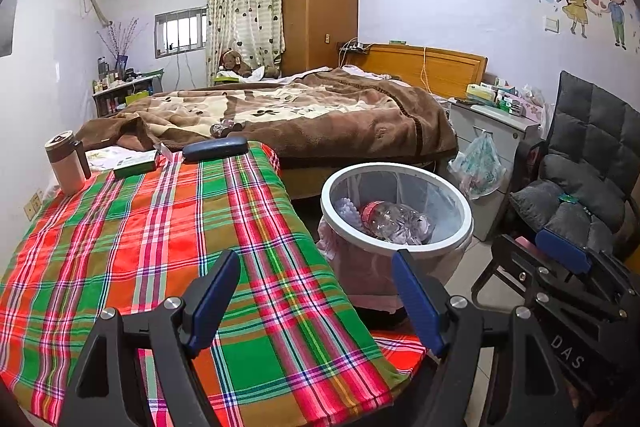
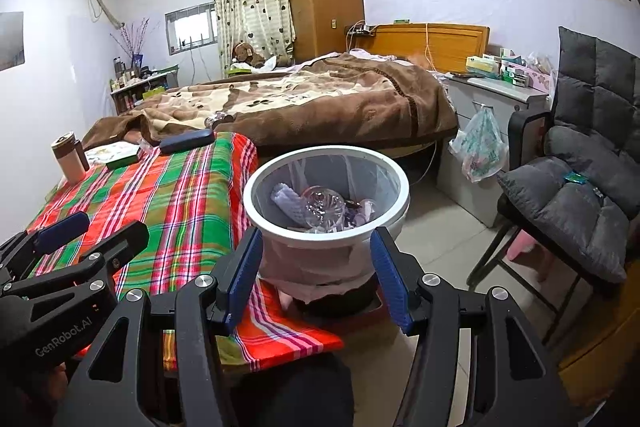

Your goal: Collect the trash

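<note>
Trash sat in the white-rimmed wastebasket [image 1: 400,205] on the floor, between the bench and the grey cushioned chair [image 1: 580,179]: a crushed clear plastic bottle [image 1: 394,221] with a red label lay on top of pale crumpled scraps.

At the far left of my bench [image 1: 160,247], on its plaid cloth, stood a brown-lidded tumbler [image 1: 66,163]. Beside it lay a green box [image 1: 136,163], then a dark glasses case [image 1: 216,148] at the far edge. My left tool [image 1: 316,297] hung over the bench's near right corner, its blue pads spread wide with nothing between them.

Further right, my right tool [image 2: 316,275] hovered in front of the wastebasket, jaws wide and empty; from its own camera the pads framed the bin's pink liner without touching it. Behind the bin, the bed [image 1: 300,115] lay under a brown blanket. A plastic bag [image 1: 478,163] hung from the grey nightstand [image 1: 504,131], just left of the chair.
</note>
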{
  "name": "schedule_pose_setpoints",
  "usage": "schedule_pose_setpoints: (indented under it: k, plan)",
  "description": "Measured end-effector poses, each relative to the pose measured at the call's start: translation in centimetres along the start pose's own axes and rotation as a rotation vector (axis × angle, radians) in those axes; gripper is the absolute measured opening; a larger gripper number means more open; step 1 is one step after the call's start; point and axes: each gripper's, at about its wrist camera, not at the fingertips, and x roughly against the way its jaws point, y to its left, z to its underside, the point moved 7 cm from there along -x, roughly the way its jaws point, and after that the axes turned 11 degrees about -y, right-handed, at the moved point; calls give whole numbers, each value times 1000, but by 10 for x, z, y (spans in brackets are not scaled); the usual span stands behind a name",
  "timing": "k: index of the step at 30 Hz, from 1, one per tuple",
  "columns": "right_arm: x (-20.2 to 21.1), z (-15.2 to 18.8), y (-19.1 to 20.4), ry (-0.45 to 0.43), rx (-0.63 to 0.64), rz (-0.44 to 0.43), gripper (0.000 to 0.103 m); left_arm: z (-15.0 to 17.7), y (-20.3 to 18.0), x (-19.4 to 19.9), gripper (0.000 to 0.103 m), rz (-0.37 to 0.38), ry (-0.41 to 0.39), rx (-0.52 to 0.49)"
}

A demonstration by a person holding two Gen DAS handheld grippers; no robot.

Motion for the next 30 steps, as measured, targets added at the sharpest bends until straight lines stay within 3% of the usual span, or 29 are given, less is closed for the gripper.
schedule_pose_setpoints:
  k: [30]
  plan:
    - [2,-2,8,-2,7,-10,57,-1,3,5,77,-23,-14,2]
